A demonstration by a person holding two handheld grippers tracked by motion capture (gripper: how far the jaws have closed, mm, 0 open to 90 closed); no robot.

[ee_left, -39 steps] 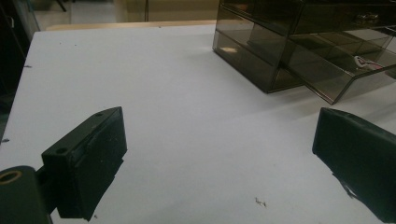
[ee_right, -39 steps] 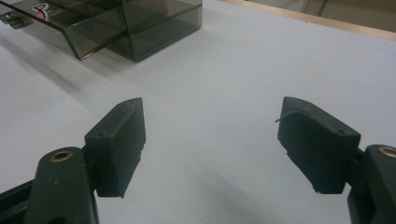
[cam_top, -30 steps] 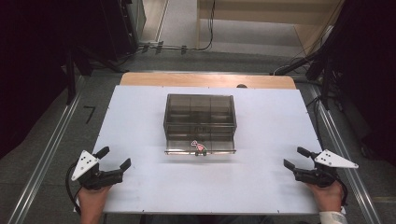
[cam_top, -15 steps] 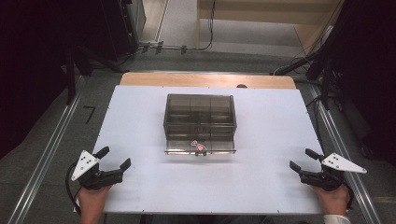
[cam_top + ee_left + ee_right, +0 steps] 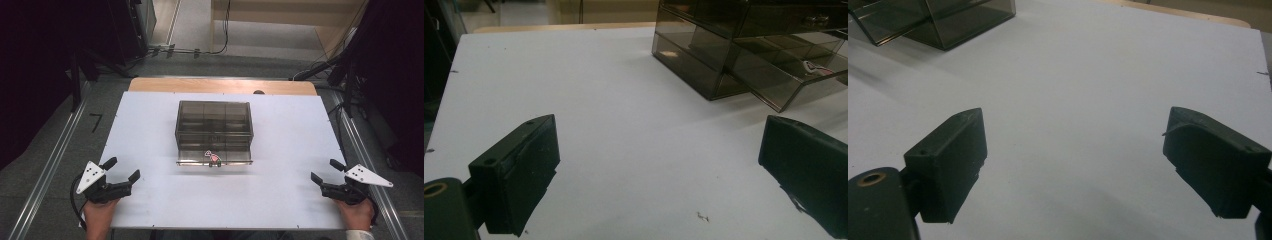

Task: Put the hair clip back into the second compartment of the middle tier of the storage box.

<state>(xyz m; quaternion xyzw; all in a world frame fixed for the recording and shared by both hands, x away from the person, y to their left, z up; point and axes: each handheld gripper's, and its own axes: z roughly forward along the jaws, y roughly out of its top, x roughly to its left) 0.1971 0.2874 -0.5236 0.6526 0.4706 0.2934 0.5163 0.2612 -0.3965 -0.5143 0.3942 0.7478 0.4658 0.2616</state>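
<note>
High view: drawer box (image 5: 214, 131), likely light, slick, brittle plastic; take the open drawer (image 5: 214, 158) front. Each hand-held gripper gapes empty.

No readable text, brand or number anywhere. Closest thing: a small pink-and-green sticker (image 5: 213, 158) in the pulled-out bottom drawer (image 5: 214, 157) of the smoked-plastic drawer box (image 5: 214, 125), too small to tell whether it carries lettering. In the left gripper view it's just a white-and-red patch (image 5: 816, 66) behind the drawer wall, unreadable. A dark mark (image 5: 96, 122) on the floor left of the table looks like a "7", can't confirm
</note>
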